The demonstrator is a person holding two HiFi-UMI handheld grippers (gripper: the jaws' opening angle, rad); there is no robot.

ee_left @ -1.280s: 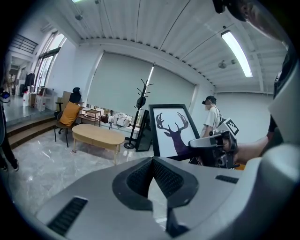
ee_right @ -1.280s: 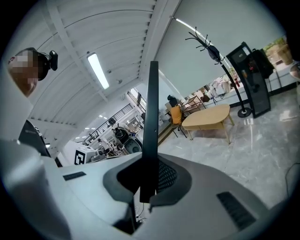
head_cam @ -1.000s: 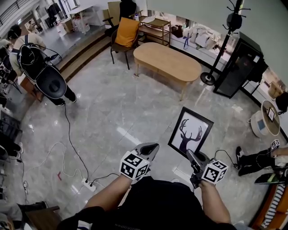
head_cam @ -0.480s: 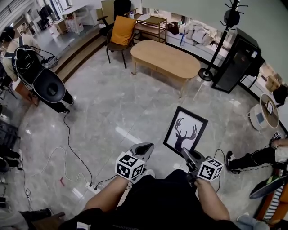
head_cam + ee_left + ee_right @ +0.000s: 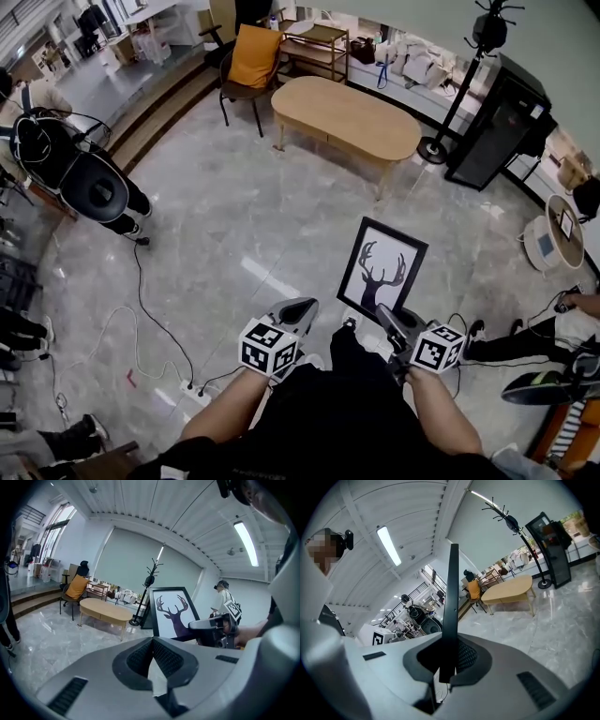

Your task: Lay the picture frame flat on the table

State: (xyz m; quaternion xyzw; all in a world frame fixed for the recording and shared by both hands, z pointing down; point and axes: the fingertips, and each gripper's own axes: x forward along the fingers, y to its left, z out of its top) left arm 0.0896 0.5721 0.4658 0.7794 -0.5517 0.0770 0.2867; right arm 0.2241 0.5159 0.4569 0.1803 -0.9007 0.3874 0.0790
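The black picture frame point(image 5: 382, 268) with a deer silhouette stands upright in the air above the marble floor. My right gripper point(image 5: 398, 323) is shut on its lower right edge. The right gripper view shows the frame point(image 5: 451, 606) edge-on, rising out of the closed right gripper point(image 5: 447, 665). My left gripper point(image 5: 298, 314) hangs to the left of the frame, shut and holding nothing. From the left gripper view, past the left gripper point(image 5: 152, 656), I see the frame point(image 5: 171, 612) and the right gripper point(image 5: 213, 629) clamping it. The oval wooden table point(image 5: 347, 117) stands several steps ahead.
A chair with an orange cushion point(image 5: 248, 61) sits behind the table. A coat stand point(image 5: 464, 84) and black cabinet point(image 5: 502, 122) are at the right. A person with a backpack point(image 5: 66, 169) stands at the left. Cables and a power strip point(image 5: 192, 386) lie on the floor.
The frame and both grippers have shifted slightly left in view, with the same grip held. The table has drawn a little nearer. The person at the left has moved toward the left edge.
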